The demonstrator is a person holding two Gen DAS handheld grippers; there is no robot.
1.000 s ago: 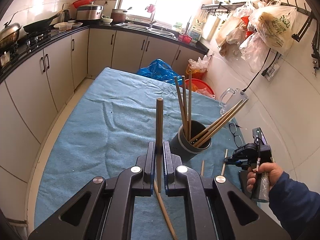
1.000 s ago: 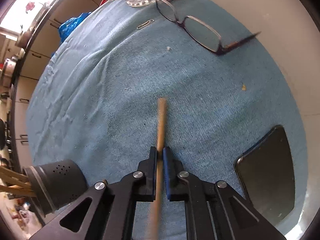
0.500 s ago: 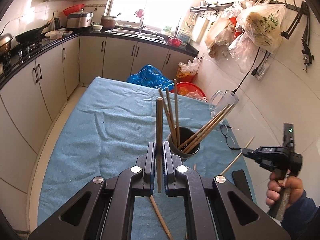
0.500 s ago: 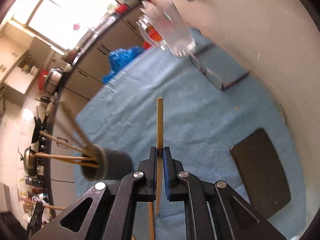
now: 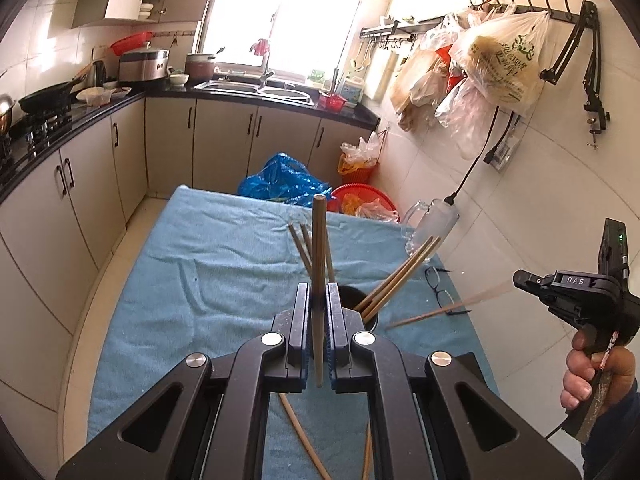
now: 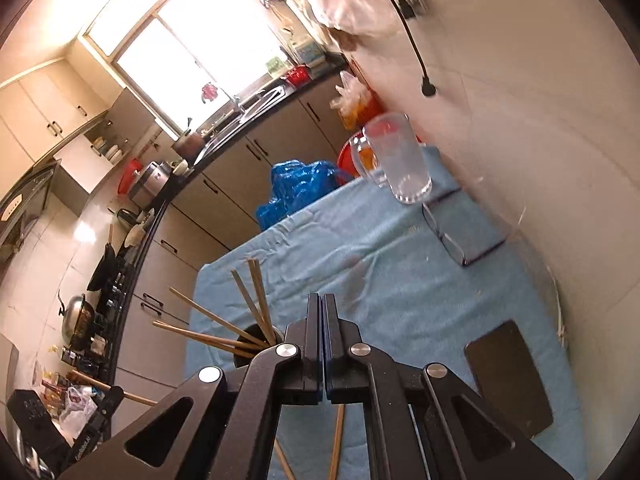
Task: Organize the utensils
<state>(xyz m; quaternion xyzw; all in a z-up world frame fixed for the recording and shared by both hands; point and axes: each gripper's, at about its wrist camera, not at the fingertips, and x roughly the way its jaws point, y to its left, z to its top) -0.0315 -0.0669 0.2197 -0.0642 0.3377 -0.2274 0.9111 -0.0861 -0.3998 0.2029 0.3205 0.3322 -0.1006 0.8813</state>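
The left gripper [image 5: 319,320] clamps a wooden chopstick [image 5: 319,272], long axis pointing to 12 o'clock, just before the dark round holder [image 5: 370,316]. At 3 o'clock, the right gripper [image 5: 520,280] pinches a blurred chopstick [image 5: 436,312] whose free end points to 8 o'clock.

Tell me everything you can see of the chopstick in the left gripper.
The chopstick is a plain light-brown wooden stick, round, with a blunt flat top. It stands about upright, clamped in the left gripper, which is shut on it. Its lower end shows just below the pads. It touches nothing else, hanging above the blue cloth with the dark holder just behind it.
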